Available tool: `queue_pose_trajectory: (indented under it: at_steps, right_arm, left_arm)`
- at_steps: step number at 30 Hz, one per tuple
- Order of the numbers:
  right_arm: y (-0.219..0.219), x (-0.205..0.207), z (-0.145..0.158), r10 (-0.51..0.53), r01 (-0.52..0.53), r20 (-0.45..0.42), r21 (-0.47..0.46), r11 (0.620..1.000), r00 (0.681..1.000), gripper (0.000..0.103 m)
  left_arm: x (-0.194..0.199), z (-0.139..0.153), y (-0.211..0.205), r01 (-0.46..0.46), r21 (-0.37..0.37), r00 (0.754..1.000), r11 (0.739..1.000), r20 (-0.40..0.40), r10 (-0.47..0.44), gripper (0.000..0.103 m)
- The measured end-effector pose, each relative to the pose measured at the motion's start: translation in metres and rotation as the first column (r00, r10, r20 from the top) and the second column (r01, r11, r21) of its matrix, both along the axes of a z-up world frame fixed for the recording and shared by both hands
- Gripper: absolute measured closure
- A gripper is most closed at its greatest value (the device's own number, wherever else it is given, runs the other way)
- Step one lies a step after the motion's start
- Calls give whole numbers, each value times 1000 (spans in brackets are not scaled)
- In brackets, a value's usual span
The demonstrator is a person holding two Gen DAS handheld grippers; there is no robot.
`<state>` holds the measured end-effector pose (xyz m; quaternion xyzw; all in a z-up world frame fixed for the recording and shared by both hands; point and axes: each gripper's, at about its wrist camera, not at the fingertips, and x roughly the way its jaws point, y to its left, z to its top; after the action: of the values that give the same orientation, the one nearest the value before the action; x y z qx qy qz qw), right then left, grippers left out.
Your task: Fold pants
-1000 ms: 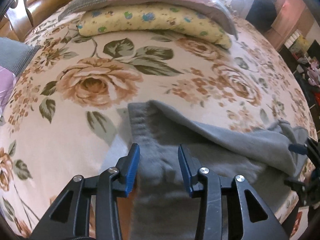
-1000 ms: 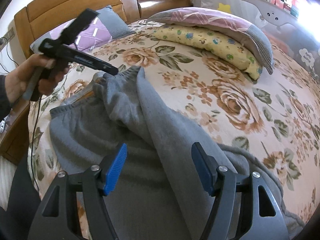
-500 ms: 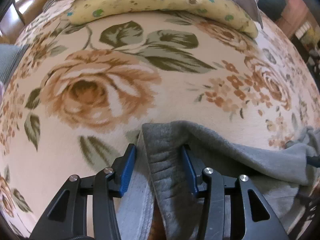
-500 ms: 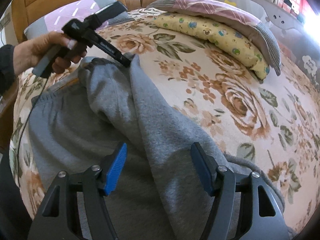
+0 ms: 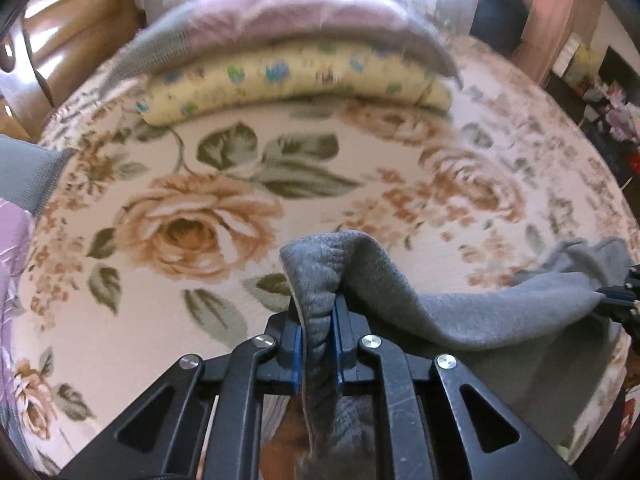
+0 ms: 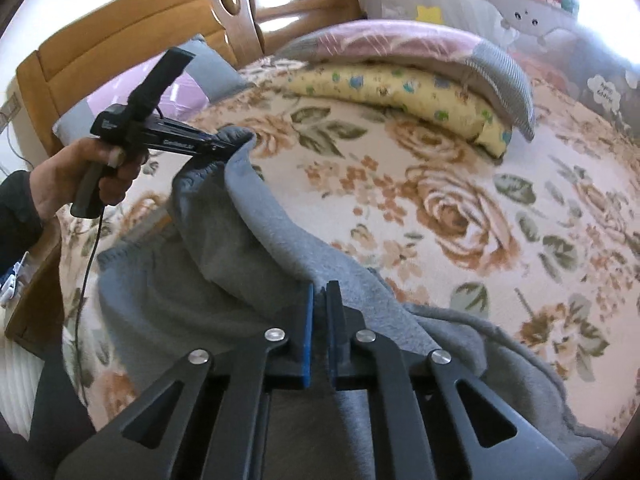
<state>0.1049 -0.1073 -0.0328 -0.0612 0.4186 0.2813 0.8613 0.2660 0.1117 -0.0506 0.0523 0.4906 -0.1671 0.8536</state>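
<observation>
Grey sweatpants (image 6: pixel 180 288) lie bunched on the near side of a floral bedspread (image 6: pixel 480 208). In the left wrist view my left gripper (image 5: pixel 318 312) has the ribbed waistband (image 5: pixel 316 264) between its blue pads; the jaws are closing and press on it, holding it lifted off the bed. The right wrist view shows that gripper (image 6: pixel 230 146) in a person's hand (image 6: pixel 80 176), pinching the raised waistband corner. My right gripper (image 6: pixel 319 292) is shut on a raised fold of the pants further along the same edge. Its tip (image 5: pixel 618 294) shows at the left wrist view's right edge.
A yellow patterned pillow (image 6: pixel 400 92) and a pink-and-grey one (image 6: pixel 400 44) lie at the far side of the bed. A wooden headboard (image 6: pixel 140 36) and a purple pillow (image 6: pixel 188 92) stand at the left. Room furniture (image 5: pixel 592 64) shows beyond the bed.
Both grippers stood open over the pants; now each has closed on grey cloth. The left one has risen with the waistband, lifting that edge off the bed.
</observation>
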Motion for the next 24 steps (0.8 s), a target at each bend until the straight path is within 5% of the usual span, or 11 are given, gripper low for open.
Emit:
queue_pose_trajectory:
  at_steps: [11, 24]
  right_arm:
    - [-12, -60, 33, 70, -71, 25, 61, 996, 997, 97]
    - [2, -108, -14, 140, -136, -97, 54, 989, 985, 97]
  left_arm:
    - [-95, 52, 30, 17, -135, 976, 991, 218, 13, 93]
    - [-162, 1, 51, -38, -195, 982, 980, 177, 74, 93]
